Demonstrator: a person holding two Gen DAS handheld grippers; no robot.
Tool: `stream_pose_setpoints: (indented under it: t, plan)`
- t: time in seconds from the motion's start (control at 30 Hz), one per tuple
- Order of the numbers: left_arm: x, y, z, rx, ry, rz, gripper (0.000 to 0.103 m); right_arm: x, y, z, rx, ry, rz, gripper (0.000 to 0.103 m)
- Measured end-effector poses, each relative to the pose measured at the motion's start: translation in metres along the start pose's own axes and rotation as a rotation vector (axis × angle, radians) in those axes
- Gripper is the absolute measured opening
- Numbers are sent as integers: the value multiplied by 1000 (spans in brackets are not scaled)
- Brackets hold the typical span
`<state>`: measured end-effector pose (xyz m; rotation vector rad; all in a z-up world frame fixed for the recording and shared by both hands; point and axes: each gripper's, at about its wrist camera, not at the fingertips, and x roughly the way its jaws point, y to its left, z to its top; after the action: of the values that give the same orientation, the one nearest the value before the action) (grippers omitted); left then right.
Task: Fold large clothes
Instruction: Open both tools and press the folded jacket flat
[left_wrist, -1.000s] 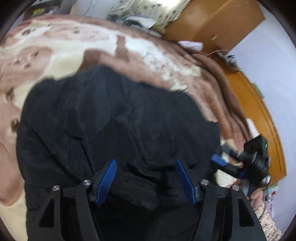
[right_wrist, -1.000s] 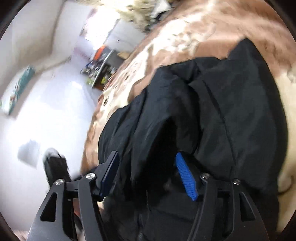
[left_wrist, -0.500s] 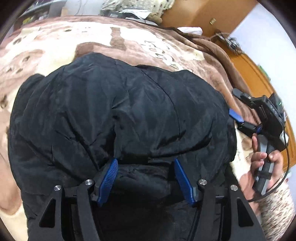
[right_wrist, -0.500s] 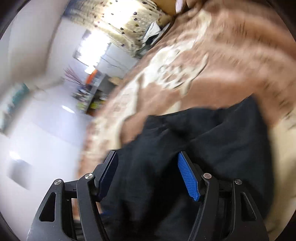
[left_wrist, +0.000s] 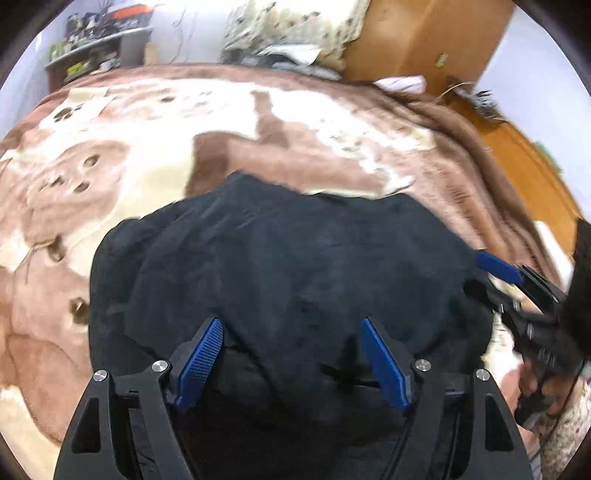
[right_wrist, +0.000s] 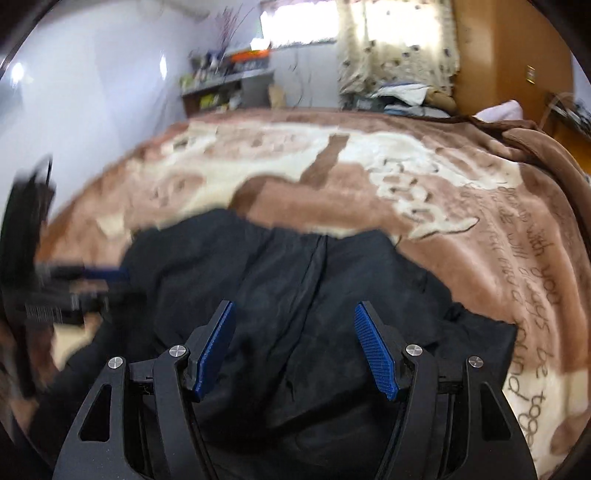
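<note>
The bulky black padded jacket (left_wrist: 295, 280) lies bunched on the brown-and-cream plush blanket (left_wrist: 110, 155). Left gripper (left_wrist: 291, 354), jaws just widened, and right gripper (right_wrist: 295, 343) both hover unclenched above it, seemingly empty. Smooth the bundle flat before creasing again.

Blanket (right_wrist: 480, 206) — script, "with you".

black jacket (left_wrist: 295, 266): thin matt cloth, faint sheen, creased. blanket (left_wrist: 110, 155): thick plush fleece, brown and cream. left hand-held gripper (left_wrist: 291, 362): matt black plastic, blue ribbed pads (left_wrist: 201, 358), bright metal screw heads. wardrobe (left_wrist: 417, 40): smooth wood.
</note>
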<state>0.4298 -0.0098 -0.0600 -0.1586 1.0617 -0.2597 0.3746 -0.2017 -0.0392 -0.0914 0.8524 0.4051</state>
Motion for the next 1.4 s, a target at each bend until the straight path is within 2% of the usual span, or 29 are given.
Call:
stream_pose_setpoints:
  t: [0.07, 0.13, 0.27, 0.33, 0.6, 0.77, 0.8, 0.87, 0.93, 1.0, 1.1, 1.17, 1.27, 1.4]
  plan:
    - [19, 5, -2, 27, 52, 23, 77, 17, -2, -13, -17, 57, -27, 67]
    - [29, 7, -4, 32, 65, 15, 77, 36, -7, -32, -34, 108, -45, 67]
    - [42, 8, -9, 53, 55, 0, 77, 38, -10, -51, -66, 101, -51, 66]
    - [49, 7, -12, 61, 60, -2, 78, 45, -11, -59, -79, 127, -48, 66]
    - [69, 5, -21, 63, 72, 31, 79, 60, -10, -66, -80, 181, -61, 67]
    - [51, 5, -15, 24, 79, 9, 78, 46, -13, -53, -29, 223, -50, 67]
    - [46, 6, -14, 20, 73, 8, 78, 38, -12, -47, -25, 216, -47, 67]
    - [26, 8, -8, 14, 20, -15, 78, 16, -11, -35, -5, 126, -38, 67]
    - [13, 10, -1, 10, -29, 22, 78, -4, -9, -23, 23, 35, 13, 67]
    - [10, 13, 5, 3, -61, 31, 78, -5, -3, -16, 26, 15, 38, 67]
    - [27, 22, 7, -46, -24, 65, 78, 19, 9, -14, 4, 54, 52, 67]
    - [43, 22, 3, -7, -14, 90, 78, 44, 10, -20, 9, 110, 55, 67]
    - [56, 20, -2, 32, -4, 122, 79, 61, 2, -35, 69, 122, 81, 67]
    - [73, 23, -6, 6, 25, 121, 80, 73, 7, -43, 25, 149, 43, 67]
